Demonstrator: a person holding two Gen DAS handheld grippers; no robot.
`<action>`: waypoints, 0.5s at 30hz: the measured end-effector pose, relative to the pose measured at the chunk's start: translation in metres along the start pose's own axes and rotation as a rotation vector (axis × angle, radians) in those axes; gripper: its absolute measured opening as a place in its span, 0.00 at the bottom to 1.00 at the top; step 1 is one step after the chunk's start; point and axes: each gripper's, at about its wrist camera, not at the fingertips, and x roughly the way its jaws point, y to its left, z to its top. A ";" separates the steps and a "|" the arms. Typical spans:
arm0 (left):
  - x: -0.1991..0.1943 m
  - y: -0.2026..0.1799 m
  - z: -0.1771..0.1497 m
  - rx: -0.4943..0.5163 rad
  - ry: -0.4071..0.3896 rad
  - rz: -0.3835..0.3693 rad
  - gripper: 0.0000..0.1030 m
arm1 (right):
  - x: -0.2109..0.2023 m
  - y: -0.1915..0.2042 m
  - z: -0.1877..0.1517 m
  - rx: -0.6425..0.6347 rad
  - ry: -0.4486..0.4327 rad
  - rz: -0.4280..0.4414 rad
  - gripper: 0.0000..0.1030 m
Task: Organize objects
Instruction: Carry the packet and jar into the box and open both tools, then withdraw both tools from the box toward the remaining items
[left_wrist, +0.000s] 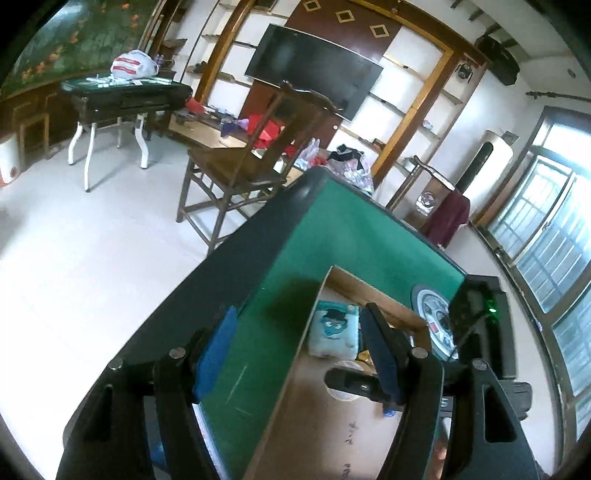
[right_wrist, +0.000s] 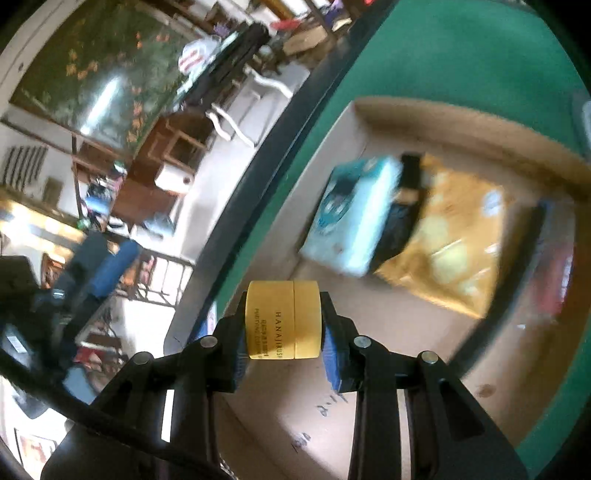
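Right gripper (right_wrist: 282, 325) pinches a yellow jar (right_wrist: 282, 319), angled down over the cardboard box (right_wrist: 388, 332).

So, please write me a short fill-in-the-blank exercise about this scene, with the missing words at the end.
1. The right gripper holds a small ____ jar.
2. The cardboard box sits on a ____ tabletop.
3. The pale blue packet lies ____ the box.
4. The left gripper holds ____.

Missing words: yellow; green; inside; nothing
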 end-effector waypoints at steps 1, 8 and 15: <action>0.000 0.000 -0.002 0.008 -0.002 0.004 0.62 | 0.007 0.002 0.001 -0.007 0.003 -0.019 0.30; 0.004 -0.003 -0.013 0.024 0.019 -0.009 0.62 | 0.023 0.001 0.016 -0.016 -0.031 -0.138 0.31; 0.000 -0.002 -0.016 0.010 0.026 -0.015 0.62 | -0.013 -0.004 0.013 0.049 -0.093 -0.105 0.43</action>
